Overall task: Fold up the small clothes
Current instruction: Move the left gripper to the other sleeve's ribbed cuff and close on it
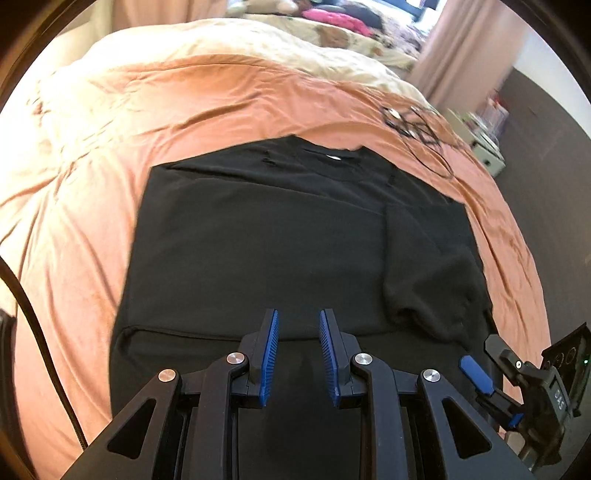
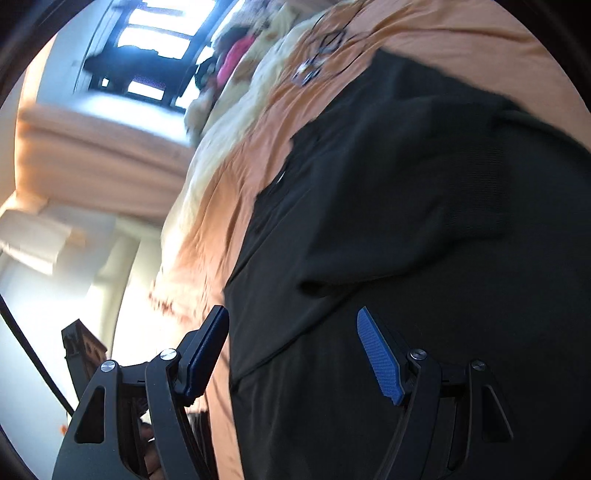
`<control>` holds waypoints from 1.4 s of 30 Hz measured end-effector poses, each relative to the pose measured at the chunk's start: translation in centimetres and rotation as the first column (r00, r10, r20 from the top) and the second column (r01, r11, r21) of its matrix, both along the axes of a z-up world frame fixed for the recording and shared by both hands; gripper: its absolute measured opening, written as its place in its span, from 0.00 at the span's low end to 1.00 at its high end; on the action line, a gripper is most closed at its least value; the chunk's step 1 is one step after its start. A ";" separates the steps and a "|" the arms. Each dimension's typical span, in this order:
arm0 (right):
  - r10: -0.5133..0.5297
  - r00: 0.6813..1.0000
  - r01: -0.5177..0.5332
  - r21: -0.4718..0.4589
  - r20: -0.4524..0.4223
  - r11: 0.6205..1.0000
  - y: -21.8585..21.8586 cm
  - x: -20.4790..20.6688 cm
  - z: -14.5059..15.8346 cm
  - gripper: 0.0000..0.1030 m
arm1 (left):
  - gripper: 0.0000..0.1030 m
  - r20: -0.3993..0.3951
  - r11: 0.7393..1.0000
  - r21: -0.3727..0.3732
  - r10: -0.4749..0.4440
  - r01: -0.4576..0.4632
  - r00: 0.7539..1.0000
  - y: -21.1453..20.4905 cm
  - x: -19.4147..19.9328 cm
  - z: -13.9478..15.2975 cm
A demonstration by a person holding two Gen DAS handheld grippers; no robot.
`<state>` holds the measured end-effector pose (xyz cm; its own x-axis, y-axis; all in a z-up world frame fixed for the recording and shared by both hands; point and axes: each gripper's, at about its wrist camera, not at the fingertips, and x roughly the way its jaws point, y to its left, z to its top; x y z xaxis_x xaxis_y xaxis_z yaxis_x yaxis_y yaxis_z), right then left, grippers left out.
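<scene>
Bedroom scene: a black T-shirt (image 1: 280, 236) lies spread on an orange bedsheet (image 1: 207, 99), its right sleeve (image 1: 428, 266) folded in over the body and its neckline toward the far side. We see our left gripper (image 1: 298, 325) poised above the shirt's near hem, its blue pads a narrow gap apart with nothing between them. Our right gripper (image 2: 291, 328) hangs at the shirt's edge, jaws spread wide and empty, tilted so the room looks sideways. Around the shirt we note a tangle of black cord (image 1: 417, 129) on the sheet beyond the collar, a cream blanket (image 1: 258, 40) farther back, a pink garment (image 1: 332, 16) in the clutter behind it, and curtains (image 1: 461, 55) by a bright window.
</scene>
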<state>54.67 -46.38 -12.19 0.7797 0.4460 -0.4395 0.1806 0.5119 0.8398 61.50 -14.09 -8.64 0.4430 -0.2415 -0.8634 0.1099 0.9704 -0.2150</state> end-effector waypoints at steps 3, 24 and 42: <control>-0.062 0.998 0.062 -0.018 0.007 0.998 -1.9 -0.3 0.1 0.69 | 0.24 0.010 0.997 0.011 -0.075 0.075 0.997 -2.4 -0.2 0.0; -0.341 0.939 0.340 -0.025 -0.042 0.940 -5.3 -6.3 -2.1 0.52 | 0.24 -0.022 0.862 -0.054 -0.506 0.505 0.862 -22.2 -0.1 -5.6; -0.419 0.904 0.424 0.049 -0.083 0.904 -5.0 -10.5 -3.0 0.47 | 0.55 -0.058 0.823 0.074 -0.560 0.563 0.827 -30.7 0.3 -11.9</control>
